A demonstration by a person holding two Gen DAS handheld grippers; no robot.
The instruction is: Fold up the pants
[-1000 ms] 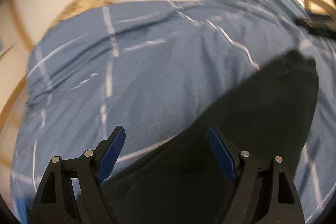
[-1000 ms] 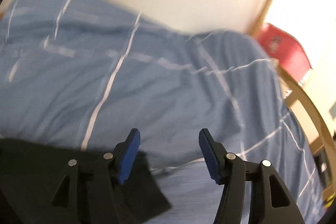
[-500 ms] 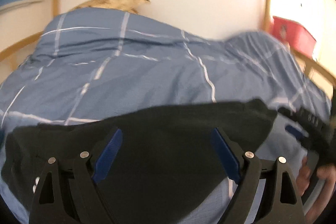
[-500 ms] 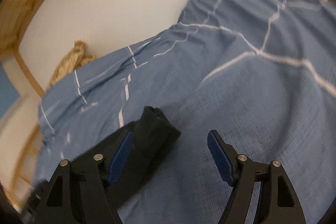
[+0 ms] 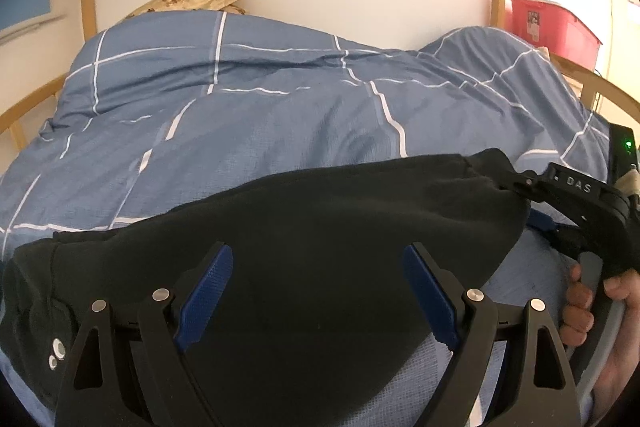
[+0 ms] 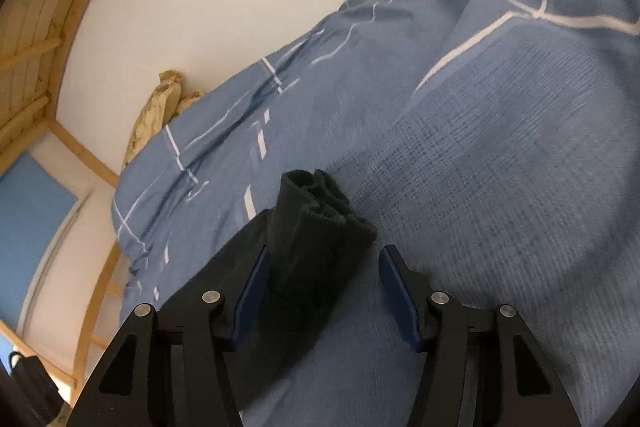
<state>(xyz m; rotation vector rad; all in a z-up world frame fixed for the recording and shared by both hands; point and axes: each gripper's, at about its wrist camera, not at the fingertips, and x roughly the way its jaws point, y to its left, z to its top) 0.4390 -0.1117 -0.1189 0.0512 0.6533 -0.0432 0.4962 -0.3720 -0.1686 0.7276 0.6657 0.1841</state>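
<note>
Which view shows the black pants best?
The left wrist view: the black pants spread wide across the blue duvet. The right wrist view shows only a bunched end between the open right claw.

We could not follow the black pants (image 5: 320, 227) past the frame's 7 o'clock edge. The red bin (image 5: 552, 31) at 2 o'clock bore an unreadable label. The duvet (image 6: 500, 167) blurred toward 3 o'clock.
</note>
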